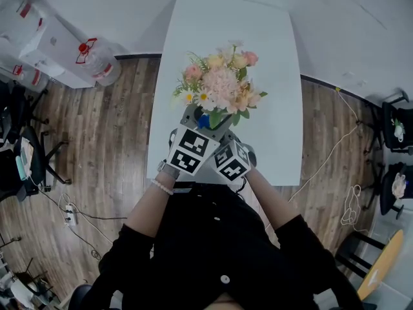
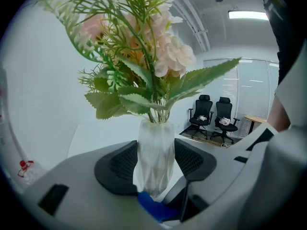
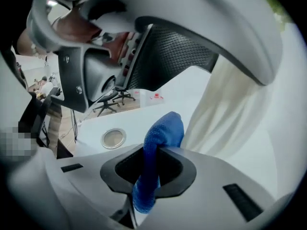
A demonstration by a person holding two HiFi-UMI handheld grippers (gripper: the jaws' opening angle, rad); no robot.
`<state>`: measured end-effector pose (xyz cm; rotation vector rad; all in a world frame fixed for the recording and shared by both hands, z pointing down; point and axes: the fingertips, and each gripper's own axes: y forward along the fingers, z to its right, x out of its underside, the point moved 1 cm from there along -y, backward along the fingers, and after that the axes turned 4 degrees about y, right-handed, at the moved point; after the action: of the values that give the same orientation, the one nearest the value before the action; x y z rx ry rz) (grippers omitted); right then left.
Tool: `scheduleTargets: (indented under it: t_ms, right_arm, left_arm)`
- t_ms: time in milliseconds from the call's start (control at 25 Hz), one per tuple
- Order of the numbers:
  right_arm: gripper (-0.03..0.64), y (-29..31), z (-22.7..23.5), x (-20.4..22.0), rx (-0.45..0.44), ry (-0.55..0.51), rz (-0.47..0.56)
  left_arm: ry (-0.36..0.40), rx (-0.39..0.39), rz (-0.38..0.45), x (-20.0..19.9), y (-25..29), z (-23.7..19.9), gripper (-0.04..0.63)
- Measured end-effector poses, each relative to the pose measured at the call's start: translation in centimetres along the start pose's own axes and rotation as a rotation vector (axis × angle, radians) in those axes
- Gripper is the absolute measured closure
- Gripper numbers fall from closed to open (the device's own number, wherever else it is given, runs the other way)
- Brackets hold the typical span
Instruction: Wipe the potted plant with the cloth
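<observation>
Right gripper [image 3: 153,169] pinches a blue cloth [image 3: 164,132], its tip just beside the white vase [image 3: 230,114] ahead and to the right. Left gripper [image 2: 156,161] clasps that upright vase of the potted plant [image 2: 144,80] on the desk [image 1: 271,57]; leaves and flowers [image 1: 222,86] rise above both.

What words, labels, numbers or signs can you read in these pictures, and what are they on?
No readable text anywhere.
Cubes on the left gripper and right gripper: black-and-white square markers, patterns only, no letters.
Red labels on the white boxes and the water jug: too small to read.
</observation>
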<state>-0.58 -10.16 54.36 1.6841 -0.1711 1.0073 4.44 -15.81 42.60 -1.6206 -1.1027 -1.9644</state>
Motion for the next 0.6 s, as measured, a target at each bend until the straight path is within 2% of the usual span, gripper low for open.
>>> scheduleTargets:
  t_ms: [240, 600]
  right_arm:
    - [0.535, -1.8, 2.3, -0.7, 0.079, 0.124, 0.068]
    - [0.535, -4.4, 3.1, -1.8, 0.115, 0.214, 0.158]
  left_arm:
    - [-0.002, 0.012, -0.006, 0.1, 0.0, -0.1, 0.345]
    - [-0.009, 0.031, -0.007, 0.2, -0.2, -0.2, 0.345]
